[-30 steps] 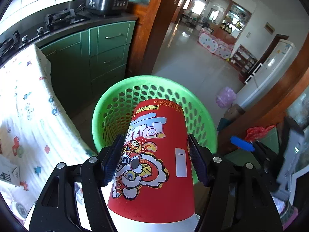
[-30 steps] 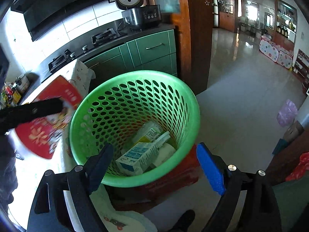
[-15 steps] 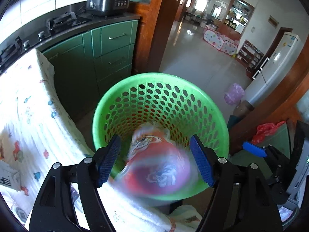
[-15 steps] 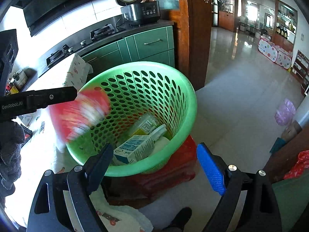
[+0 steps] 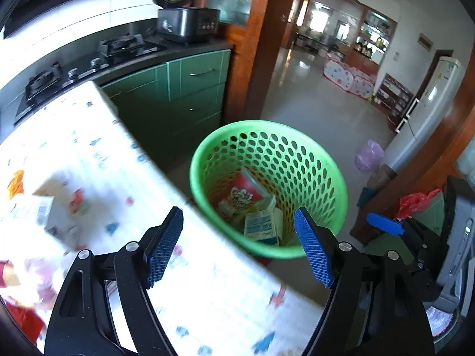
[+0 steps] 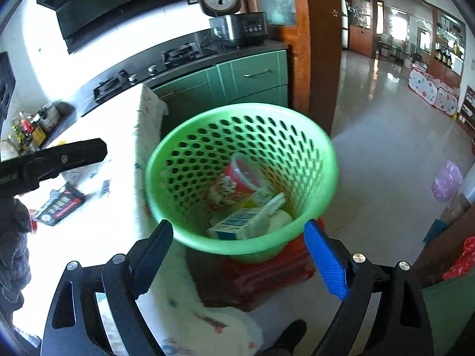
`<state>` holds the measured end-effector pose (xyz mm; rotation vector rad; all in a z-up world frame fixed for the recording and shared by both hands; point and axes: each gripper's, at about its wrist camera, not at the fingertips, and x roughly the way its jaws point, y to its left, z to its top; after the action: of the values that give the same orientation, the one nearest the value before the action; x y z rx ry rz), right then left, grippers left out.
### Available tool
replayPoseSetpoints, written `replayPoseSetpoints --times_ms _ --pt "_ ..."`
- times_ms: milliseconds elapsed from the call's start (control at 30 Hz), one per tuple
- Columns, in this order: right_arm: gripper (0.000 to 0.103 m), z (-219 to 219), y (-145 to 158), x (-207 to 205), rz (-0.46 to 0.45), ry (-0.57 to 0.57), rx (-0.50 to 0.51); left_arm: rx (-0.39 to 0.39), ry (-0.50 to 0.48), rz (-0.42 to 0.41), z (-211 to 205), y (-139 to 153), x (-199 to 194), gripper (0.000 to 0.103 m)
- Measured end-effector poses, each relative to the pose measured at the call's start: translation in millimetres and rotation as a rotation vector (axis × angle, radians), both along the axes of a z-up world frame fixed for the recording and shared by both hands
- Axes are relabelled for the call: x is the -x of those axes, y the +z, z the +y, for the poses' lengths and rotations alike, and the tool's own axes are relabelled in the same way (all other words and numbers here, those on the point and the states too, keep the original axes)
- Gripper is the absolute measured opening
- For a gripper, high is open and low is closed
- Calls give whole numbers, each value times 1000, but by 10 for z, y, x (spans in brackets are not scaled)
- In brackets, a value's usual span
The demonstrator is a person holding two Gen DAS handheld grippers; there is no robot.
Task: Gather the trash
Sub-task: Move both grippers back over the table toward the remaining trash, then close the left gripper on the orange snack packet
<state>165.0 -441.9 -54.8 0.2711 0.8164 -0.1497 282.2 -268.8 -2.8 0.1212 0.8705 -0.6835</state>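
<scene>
The green perforated basket (image 5: 326,175) (image 6: 311,136) stands on a red stool beside the table. Inside lie the red paper cup (image 5: 243,190) (image 6: 234,178) and a blue-and-white carton (image 5: 262,225) (image 6: 237,224). My left gripper (image 5: 237,249) is open and empty, above the table edge next to the basket. My right gripper (image 6: 237,255) is open and empty, just above the basket's near rim. The left gripper's black finger (image 6: 59,160) shows at the left of the right wrist view.
The table (image 5: 98,160) has a white patterned cloth with a carton (image 5: 38,213) and a red-black packet (image 6: 59,204) on it. Green cabinets (image 5: 184,95) and a stove stand behind. A red stool (image 6: 267,276) is under the basket. Tiled floor (image 6: 386,154) stretches right.
My left gripper opened and let go of the red cup, which fell into the basket. The left gripper then pulled back over the table. The right gripper stayed open.
</scene>
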Motion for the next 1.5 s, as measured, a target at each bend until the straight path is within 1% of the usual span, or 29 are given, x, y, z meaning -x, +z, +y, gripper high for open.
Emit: replayPoseSetpoints --times_ms 133,433,567,700,833,933,1067,1133,1300,1400,1500 --pt "87 231 69 29 -17 37 -6 5 47 -14 338 74 130 78" --pt "89 704 220 68 -41 125 -10 -19 176 -79 1124 198 362 78" --pt "89 893 297 89 -55 160 -3 -35 248 -85 1509 214 380 78" --pt "89 1043 345 87 -61 186 2 -42 332 -73 1908 190 366 78" --pt "89 1185 374 64 -63 212 1 -40 443 -45 2373 134 371 78" --pt "89 1303 382 42 -65 235 2 -20 531 -10 2698 61 355 78" --pt "89 1440 379 0 -64 263 -2 28 656 47 3119 -72 354 78" --pt "89 1497 364 -34 -60 276 -8 53 701 81 3261 -152 318 78" --pt "89 1666 344 -94 -50 310 -2 101 751 151 3431 -357 192 77" --pt "89 1739 335 -125 -47 322 0 113 762 177 3479 -438 141 73" --pt "89 1791 327 -166 -43 330 0 158 784 229 3532 -560 52 70"
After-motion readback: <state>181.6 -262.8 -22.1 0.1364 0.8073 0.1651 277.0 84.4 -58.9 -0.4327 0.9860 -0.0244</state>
